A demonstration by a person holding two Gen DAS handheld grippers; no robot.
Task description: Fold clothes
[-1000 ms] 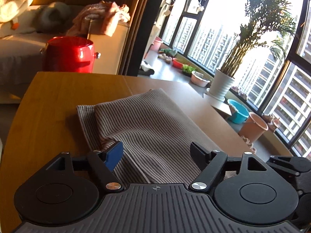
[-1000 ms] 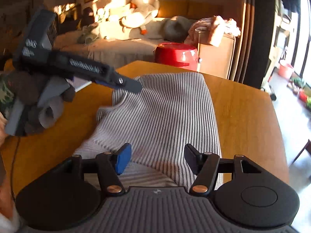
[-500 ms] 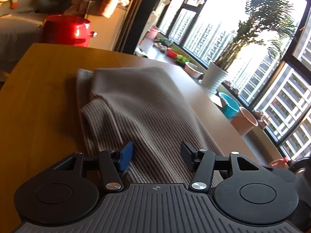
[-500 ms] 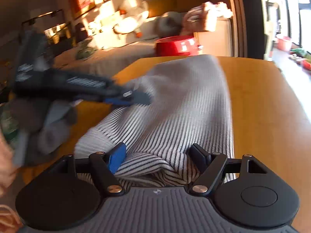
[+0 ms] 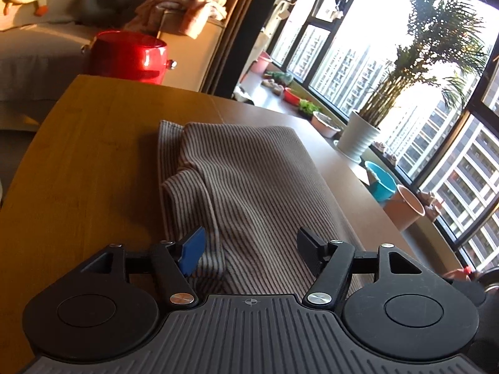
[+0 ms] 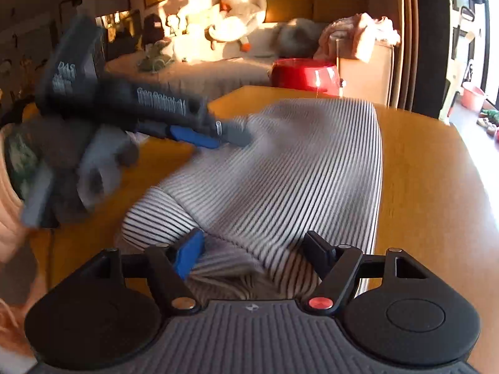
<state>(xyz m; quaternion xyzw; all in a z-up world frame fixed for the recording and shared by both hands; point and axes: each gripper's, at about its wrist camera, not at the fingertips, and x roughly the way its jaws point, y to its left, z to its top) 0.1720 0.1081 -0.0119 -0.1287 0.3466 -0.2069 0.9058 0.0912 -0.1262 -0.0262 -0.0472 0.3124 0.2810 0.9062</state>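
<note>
A grey-and-white striped garment (image 5: 249,180) lies lengthwise on the wooden table (image 5: 93,162), with its left side folded inward. My left gripper (image 5: 251,246) hovers low over the garment's near end. Its jaws are opening, with cloth lying between them and neither pad pressing on it. In the right wrist view the same garment (image 6: 296,171) runs away from my right gripper (image 6: 252,255), which stands open astride the bunched near hem. The left gripper (image 6: 218,134) shows there blurred, above the garment's left edge.
A red pot (image 5: 131,56) stands beyond the table's far edge, in front of a sofa (image 5: 46,40) with plush toys and a pile of pink clothes (image 5: 184,9). To the right is a window sill with a potted plant (image 5: 358,137) and bowls.
The left gripper's jaws narrowed, then widened again over the garment's near end. In the right wrist view the left gripper shifted over the garment's left edge, and the cloth bunched near my right fingers.
</note>
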